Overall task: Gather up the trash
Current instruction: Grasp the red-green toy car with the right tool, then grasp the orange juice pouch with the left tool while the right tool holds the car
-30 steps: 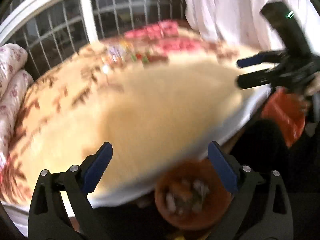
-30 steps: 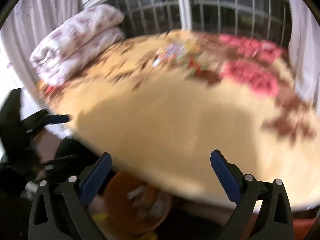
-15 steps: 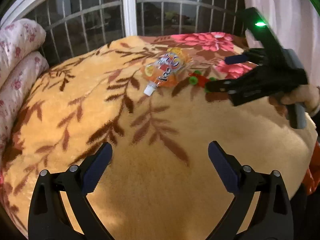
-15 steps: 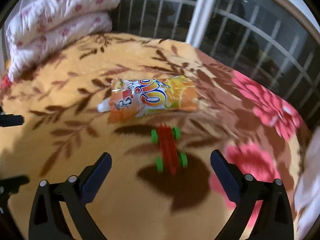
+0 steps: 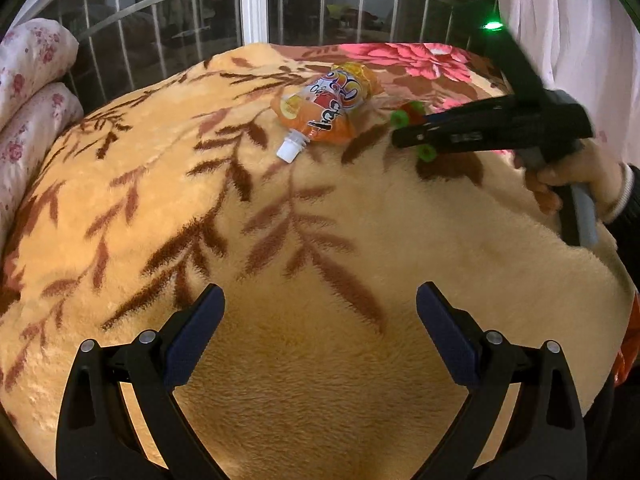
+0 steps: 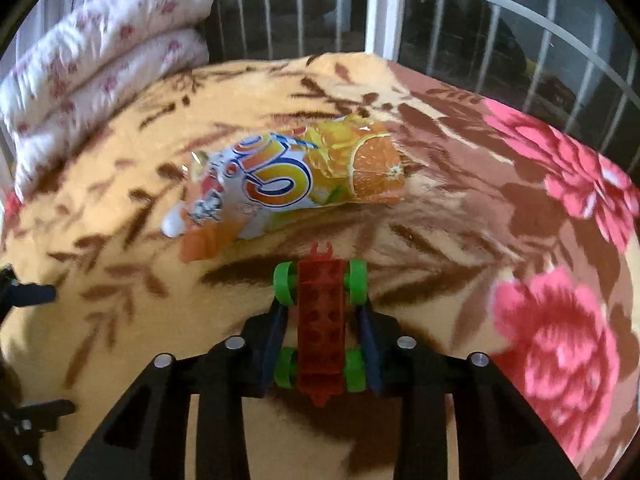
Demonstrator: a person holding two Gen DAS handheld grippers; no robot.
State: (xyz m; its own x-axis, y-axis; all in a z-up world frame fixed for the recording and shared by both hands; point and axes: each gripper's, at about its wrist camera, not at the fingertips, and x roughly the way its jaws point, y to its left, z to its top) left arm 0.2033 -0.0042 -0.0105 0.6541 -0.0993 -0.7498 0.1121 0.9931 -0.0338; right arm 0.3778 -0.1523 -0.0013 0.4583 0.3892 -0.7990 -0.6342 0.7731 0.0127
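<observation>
An orange juice pouch [image 6: 296, 176] with a white spout lies flat on the flowered blanket [image 6: 460, 240]. Just in front of it is a red toy car [image 6: 320, 320] with green wheels. My right gripper [image 6: 320, 312] is closing on the car, and its blue pads press against the car's sides between the wheels. In the left wrist view the pouch [image 5: 328, 108] and the car [image 5: 412, 114] are far ahead, with the right gripper [image 5: 400, 136] reaching in from the right, held by a hand [image 5: 576, 176]. My left gripper [image 5: 320, 308] stands open over bare blanket, with nothing between its fingers.
A folded floral quilt [image 6: 100, 60] is stacked at the bed's far left. A barred window [image 5: 320, 12] runs behind the bed and a white curtain [image 5: 580, 20] hangs at the right. Something orange [image 5: 628, 352] shows past the bed's right edge.
Both grippers swung from an orange bin at the bed's edge to over the blanket. The right gripper then moved forward onto the toy car and its jaws closed from wide open.
</observation>
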